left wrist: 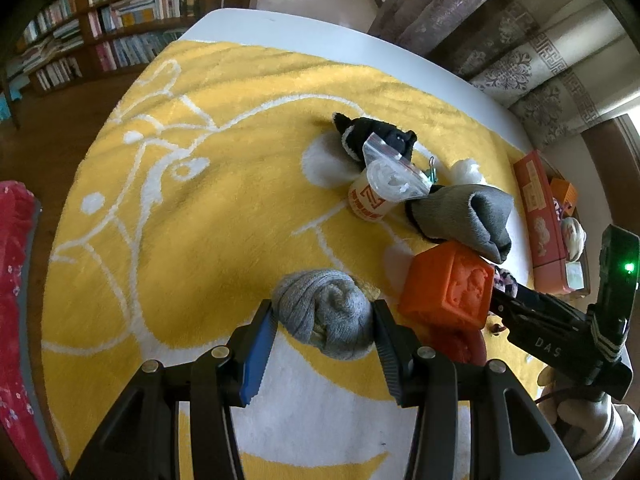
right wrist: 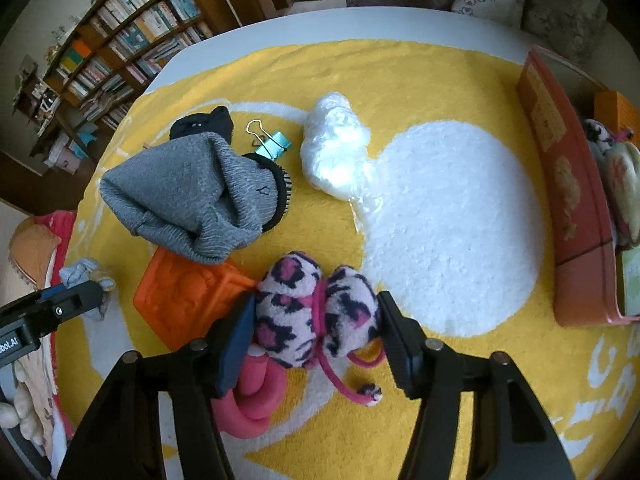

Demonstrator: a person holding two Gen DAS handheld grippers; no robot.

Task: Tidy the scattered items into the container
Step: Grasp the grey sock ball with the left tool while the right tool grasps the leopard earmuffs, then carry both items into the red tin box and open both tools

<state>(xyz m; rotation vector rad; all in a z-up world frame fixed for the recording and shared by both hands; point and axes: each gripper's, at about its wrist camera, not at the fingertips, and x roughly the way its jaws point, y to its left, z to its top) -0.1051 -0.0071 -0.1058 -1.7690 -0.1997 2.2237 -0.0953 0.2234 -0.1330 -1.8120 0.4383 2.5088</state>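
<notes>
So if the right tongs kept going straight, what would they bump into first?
Probably the pink leopard-print fluffy toy: it already sits between the right tongs. Just below lies the yellow rug, though depth is hard to judge.

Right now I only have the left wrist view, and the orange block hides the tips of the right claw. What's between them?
Observer: A pink leopard-print plush sits between the fingers of the right claw, with both pads against its sides.
Operator: Is anything hanging off it that could snag when I lift?
Observer: Yes, a pink cord with a pom-pom trails from it across the yellow rug, back toward the camera between the two fingers.
</notes>
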